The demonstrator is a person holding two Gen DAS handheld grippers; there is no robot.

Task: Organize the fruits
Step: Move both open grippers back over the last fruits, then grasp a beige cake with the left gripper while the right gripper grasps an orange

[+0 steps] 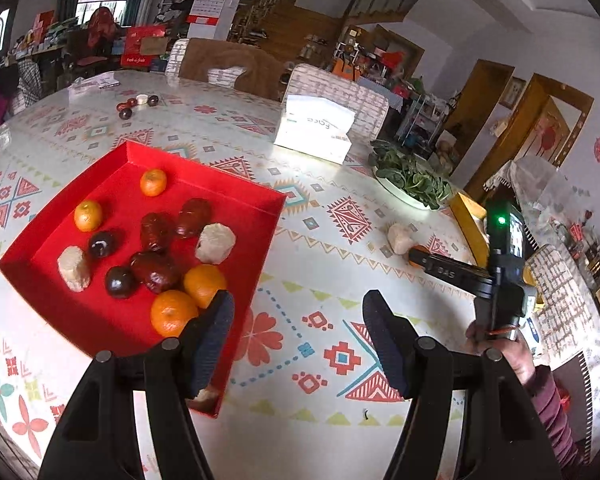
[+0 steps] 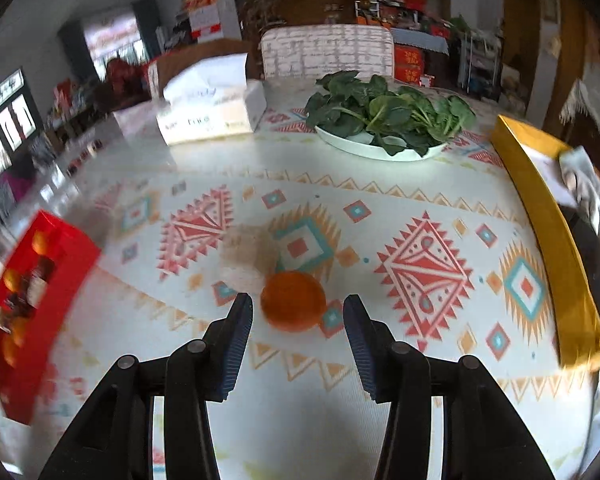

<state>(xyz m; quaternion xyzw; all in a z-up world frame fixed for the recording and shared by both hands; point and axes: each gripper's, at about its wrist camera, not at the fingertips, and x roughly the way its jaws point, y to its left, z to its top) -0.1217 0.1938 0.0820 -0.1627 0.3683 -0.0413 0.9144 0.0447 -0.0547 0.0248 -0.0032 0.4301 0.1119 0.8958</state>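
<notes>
A red tray [image 1: 112,320] on the patterned table holds several oranges [image 1: 174,312], dark red fruits [image 1: 156,270] and pale lumps [image 1: 215,243]. My left gripper [image 1: 298,316] is open and empty, its left finger over the tray's near right edge. In the right wrist view my right gripper [image 2: 298,314] is open with a loose orange [image 2: 293,301] on the table just beyond its fingertips. A pale lump [image 2: 247,258] lies just behind that orange. The lump [image 1: 399,238] and the right gripper [image 1: 456,272] also show in the left wrist view.
A white tissue box [image 1: 314,134] and a plate of green leaves [image 2: 384,124] stand at the back. A yellow box [image 2: 548,216] lies along the right edge. A few small fruits [image 1: 126,109] lie far across the table. The red tray [image 2: 28,312] shows at left.
</notes>
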